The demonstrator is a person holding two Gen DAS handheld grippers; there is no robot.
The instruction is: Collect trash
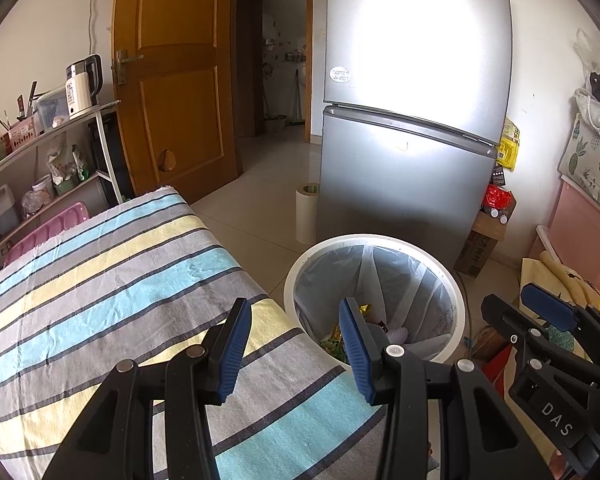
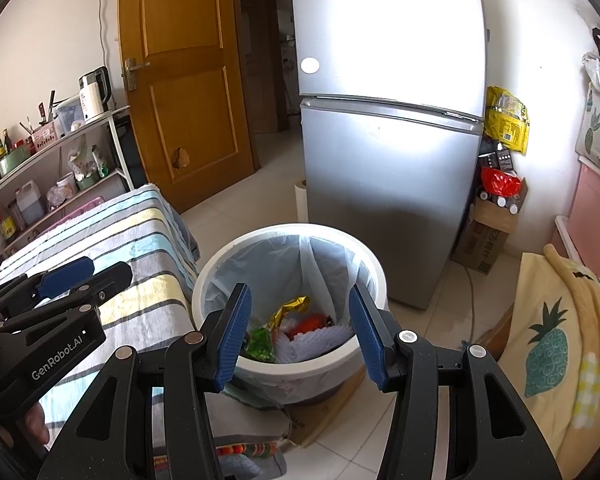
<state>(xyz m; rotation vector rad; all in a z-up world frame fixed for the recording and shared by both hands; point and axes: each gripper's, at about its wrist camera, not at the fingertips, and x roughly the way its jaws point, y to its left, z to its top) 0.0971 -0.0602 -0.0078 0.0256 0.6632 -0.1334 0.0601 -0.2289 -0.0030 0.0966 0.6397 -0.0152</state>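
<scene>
Standing tallest against the back wall is a silver two-door refrigerator (image 2: 392,132), with an orange wooden door (image 2: 184,76) to its left and a cluttered metal shelf (image 1: 48,136) carrying a white kettle (image 1: 83,86) further left. Next in size comes the table draped in a striped cloth (image 1: 112,284) of blue, yellow and grey bands, its near corner touching the rim of the white trash bin (image 2: 292,240) on the tiled floor just in front of the refrigerator. The bin is lined with a clear plastic bag (image 2: 276,268), and the collected trash lies at its bottom: white foam netting (image 2: 320,340), a red wrapper (image 2: 312,324), a gold foil wrapper (image 2: 290,306) and a green packet (image 2: 260,344). A yellow pineapple-print blanket (image 2: 556,340) sits to the right of the bin. The right gripper (image 2: 300,332) hangs over the bin's near rim, its blue-padded fingers spread wide with nothing between them. The left gripper (image 1: 294,354) hovers over the table corner beside the bin, its fingers likewise spread apart and holding nothing.
</scene>
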